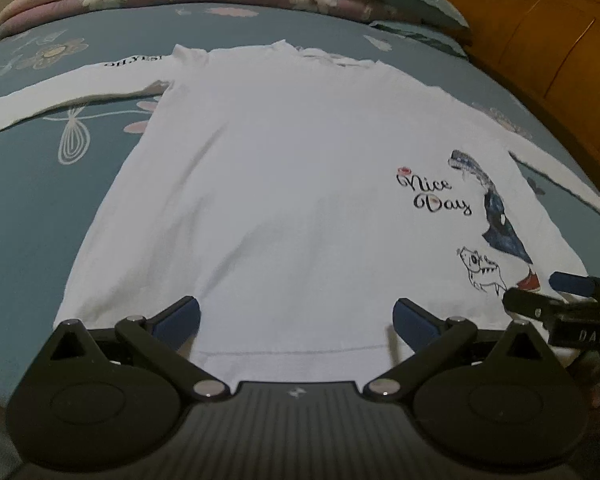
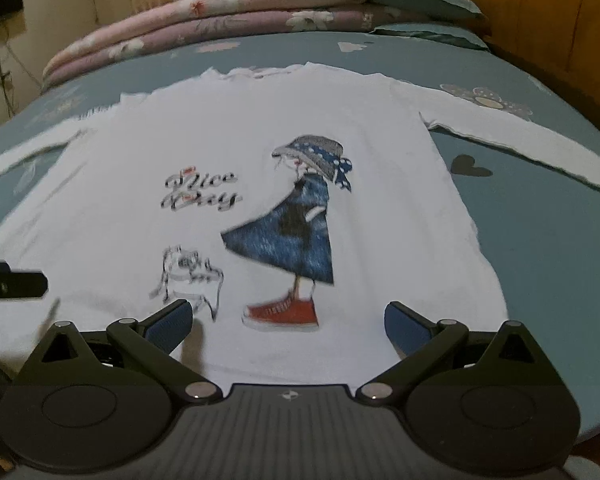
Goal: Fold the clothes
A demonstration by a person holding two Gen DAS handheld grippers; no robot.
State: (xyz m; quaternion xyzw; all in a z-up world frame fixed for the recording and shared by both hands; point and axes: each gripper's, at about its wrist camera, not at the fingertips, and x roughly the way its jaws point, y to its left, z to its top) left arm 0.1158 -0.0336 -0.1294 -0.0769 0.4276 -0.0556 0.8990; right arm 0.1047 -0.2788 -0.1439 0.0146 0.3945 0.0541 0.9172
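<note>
A white long-sleeved shirt (image 1: 284, 184) lies flat and face up on the blue bedsheet (image 1: 28, 184), its print of a girl in a blue dress (image 2: 296, 232) on the right half, both sleeves spread out to the sides and the collar at the far end. No fold is made yet, so this looks like the very start: the shirt is laid out and waiting for the first grab.

The left gripper (image 1: 296, 320) hovers over the hem with its jaws spread wide and nothing between them. The right gripper (image 2: 286, 322) is likewise released and empty, over the hem near the red shoe of the print (the picture is a little blurred here).

The next move probably calls for each gripper to pinch a hem corner or a sleeve, catching both cloth layers, and carry it across. Stacked quilts (image 2: 236, 12) sit beyond the collar.
</note>
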